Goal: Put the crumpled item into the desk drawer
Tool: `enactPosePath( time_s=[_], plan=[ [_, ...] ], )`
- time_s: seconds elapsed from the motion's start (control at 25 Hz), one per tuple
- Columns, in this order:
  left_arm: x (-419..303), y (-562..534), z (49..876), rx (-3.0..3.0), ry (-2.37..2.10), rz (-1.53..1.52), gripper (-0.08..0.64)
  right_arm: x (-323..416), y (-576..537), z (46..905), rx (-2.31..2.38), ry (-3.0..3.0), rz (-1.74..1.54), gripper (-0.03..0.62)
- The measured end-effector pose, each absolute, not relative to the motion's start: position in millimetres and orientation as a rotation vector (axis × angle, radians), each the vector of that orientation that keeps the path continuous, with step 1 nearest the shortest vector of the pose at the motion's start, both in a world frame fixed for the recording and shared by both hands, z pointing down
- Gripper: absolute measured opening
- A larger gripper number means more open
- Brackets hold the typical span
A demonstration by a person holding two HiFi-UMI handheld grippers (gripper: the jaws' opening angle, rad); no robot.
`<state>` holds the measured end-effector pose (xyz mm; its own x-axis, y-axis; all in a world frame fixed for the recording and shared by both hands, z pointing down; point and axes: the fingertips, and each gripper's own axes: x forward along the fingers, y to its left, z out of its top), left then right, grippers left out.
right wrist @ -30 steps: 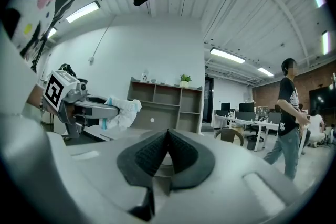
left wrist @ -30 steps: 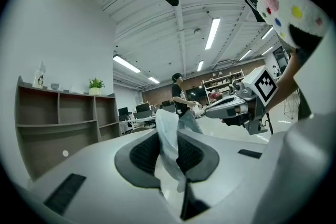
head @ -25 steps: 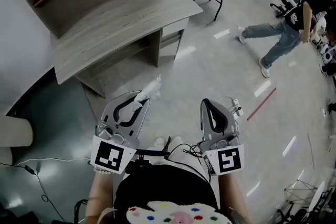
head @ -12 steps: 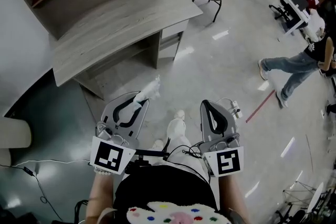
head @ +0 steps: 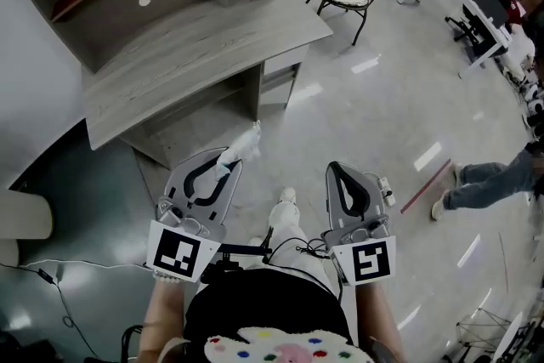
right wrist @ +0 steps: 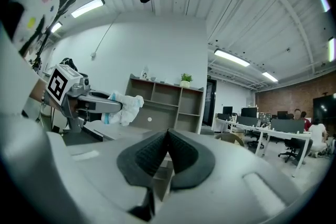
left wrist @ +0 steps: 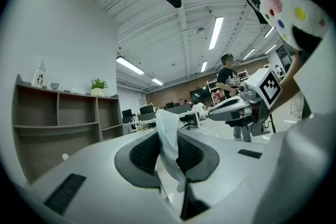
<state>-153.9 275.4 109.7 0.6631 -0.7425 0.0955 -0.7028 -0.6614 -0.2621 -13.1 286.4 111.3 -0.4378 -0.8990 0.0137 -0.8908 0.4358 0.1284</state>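
Desk ahead; left gripper level, clamping crumpled item.

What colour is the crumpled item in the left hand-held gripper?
The crumpled item is white with some blue, clearest in the right gripper view.

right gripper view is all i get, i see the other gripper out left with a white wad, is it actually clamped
Observer: Yes. In the left gripper view the crumpled white item stands between the left gripper's two pads, both pressing on it, and its top sticks out past the tips.
Operator: ok i see shelves ahead, where's the drawer
Observer: The head view shows the drawer unit under the right end of the desk, ahead of the left gripper with a stretch of floor between.
Operator: anyone near it
Observer: A person in jeans is at the head view's right edge, well away from the desk.
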Motion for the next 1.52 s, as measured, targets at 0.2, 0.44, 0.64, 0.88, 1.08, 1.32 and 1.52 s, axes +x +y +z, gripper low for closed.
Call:
enactPosePath(
  time_s=[0.2, 0.44, 0.64, 0.88, 1.08, 1.32, 1.52],
  plan=[
    [-136, 245, 115, -2.698, 1.229, -0.271, 0.058, 9, 256, 120, 1.599, -2.594, -0.153, 0.009],
    [-119, 206, 120, -2.708, 1.274, -0.269, 0.058, 30, 212, 130, 1.553, -2.598, -0.122, 0.009],
    [-104, 174, 124, -2.709, 1.311, -0.274, 0.060, 47, 177, 137, 1.515, -2.607, -0.128, 0.009],
    [-84, 134, 125, -2.692, 1.351, -0.312, 0.058, 66, 130, 136, 1.459, -2.642, -0.105, 0.009],
    [-76, 104, 129, -2.687, 1.422, -0.329, 0.059, 71, 93, 134, 1.425, -2.690, -0.055, 0.009],
    [-57, 73, 137, -2.689, 1.491, -0.341, 0.059, 87, 59, 152, 1.326, -2.701, -0.010, 0.009],
    [-46, 58, 144, -2.690, 1.506, -0.392, 0.059, 93, 39, 166, 1.248, -2.712, 0.004, 0.009]
  ],
)
